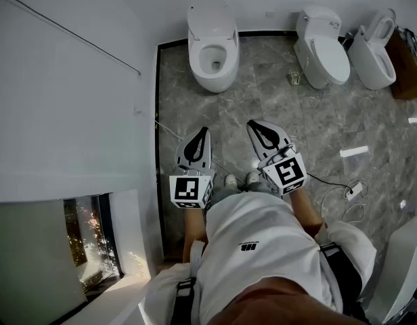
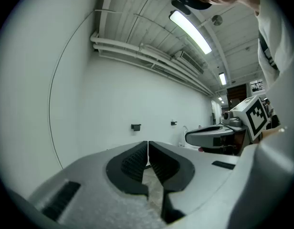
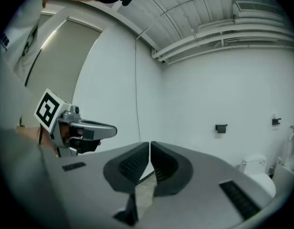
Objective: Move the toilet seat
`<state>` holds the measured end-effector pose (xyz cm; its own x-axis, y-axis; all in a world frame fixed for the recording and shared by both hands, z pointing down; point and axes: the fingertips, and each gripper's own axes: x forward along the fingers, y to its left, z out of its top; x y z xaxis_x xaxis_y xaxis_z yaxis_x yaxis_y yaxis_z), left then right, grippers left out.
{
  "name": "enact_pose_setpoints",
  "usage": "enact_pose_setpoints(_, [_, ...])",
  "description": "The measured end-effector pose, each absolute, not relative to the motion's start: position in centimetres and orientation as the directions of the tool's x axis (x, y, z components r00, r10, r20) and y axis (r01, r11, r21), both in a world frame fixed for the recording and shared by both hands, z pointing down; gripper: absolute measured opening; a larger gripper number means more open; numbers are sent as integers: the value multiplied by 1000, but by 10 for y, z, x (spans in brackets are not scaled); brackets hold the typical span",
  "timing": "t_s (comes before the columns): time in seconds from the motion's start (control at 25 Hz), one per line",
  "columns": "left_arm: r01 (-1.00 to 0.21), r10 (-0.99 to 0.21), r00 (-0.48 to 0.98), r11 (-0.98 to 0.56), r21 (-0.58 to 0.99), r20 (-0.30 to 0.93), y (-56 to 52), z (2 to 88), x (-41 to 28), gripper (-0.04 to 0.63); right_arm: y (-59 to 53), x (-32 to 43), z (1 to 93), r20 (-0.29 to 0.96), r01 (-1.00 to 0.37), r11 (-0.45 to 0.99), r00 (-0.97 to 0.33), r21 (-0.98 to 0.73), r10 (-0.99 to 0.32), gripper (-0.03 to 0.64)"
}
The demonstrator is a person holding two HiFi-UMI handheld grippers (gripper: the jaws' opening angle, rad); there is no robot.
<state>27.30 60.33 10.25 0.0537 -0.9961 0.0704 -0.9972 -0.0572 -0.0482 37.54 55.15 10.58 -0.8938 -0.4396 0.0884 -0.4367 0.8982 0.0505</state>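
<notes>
Three white toilets stand along the far wall in the head view. The left toilet (image 1: 212, 51) has its bowl showing, with the seat (image 1: 214, 58) down on the rim and the lid up. The middle toilet (image 1: 322, 49) has its lid down. The right toilet (image 1: 373, 53) has its lid up. My left gripper (image 1: 204, 133) and right gripper (image 1: 253, 124) are held side by side in front of the person's body, well short of the toilets. Both are shut and hold nothing. In the gripper views the left gripper (image 2: 148, 142) and right gripper (image 3: 150, 143) point at a bare white wall.
A white wall (image 1: 66, 100) runs along the left of the grey marble floor (image 1: 262, 107). Cables and a power strip (image 1: 353, 191) lie on the floor at the right. A brown cabinet (image 1: 406, 66) stands at the far right, and a white fixture (image 1: 405, 269) at the near right.
</notes>
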Motion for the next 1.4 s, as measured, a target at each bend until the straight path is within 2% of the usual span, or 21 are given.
enact_pose_setpoints(0.16, [-997,-996,56,-59,-45,69,602,107,248,32,550,352,108,56,-450,893,-891,21,-450,37])
enact_pose_setpoints(0.52, [-997,-996,57,-60,-41,73,579,114,191,32,534,296,114,91,-456,889,-884,45,-458,37])
enact_pose_setpoints(1.4, [-998,-994,41,-45,-38,97,456,127,132,32,408,239,126,122,-443,895,-886,61,-447,37])
